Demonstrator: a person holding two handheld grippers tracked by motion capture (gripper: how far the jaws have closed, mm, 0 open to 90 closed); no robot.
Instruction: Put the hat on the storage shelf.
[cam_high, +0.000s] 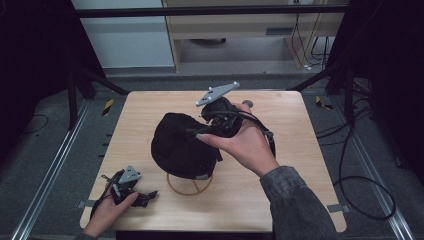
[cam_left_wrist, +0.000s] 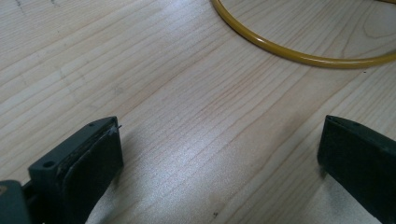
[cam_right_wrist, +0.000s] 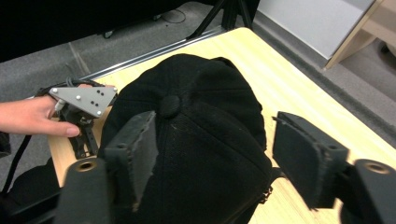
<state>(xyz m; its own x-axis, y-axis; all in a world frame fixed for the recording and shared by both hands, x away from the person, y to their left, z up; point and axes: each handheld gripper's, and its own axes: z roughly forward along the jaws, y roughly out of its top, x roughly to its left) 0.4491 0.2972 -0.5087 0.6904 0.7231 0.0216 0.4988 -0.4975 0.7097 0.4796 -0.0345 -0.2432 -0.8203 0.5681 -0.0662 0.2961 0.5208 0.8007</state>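
Sitting at the middle of the high view, a black cap rests on a yellow wire stand, whose ring base lies on the worktop at the lower centre. The cap's crown faces up and left in that frame, and the button on top shows near the centre of the right gripper view.

The right claw hangs over the cap's right side, just right of centre in the high view, held in a hand that reaches in from the lower right. Its jaws stand apart, one on each side of the crown in its own view; the left pad lies right against the cloth near the button, the right pad clear of the cap's edge. It has hold of nothing.

The left claw lies low at the lower left of the high view, near the worktop's front edge, well apart from the cap. Its jaws stand wide, bare wood between them, nothing gripped. The yellow ring curves across the upper right of the left gripper view.
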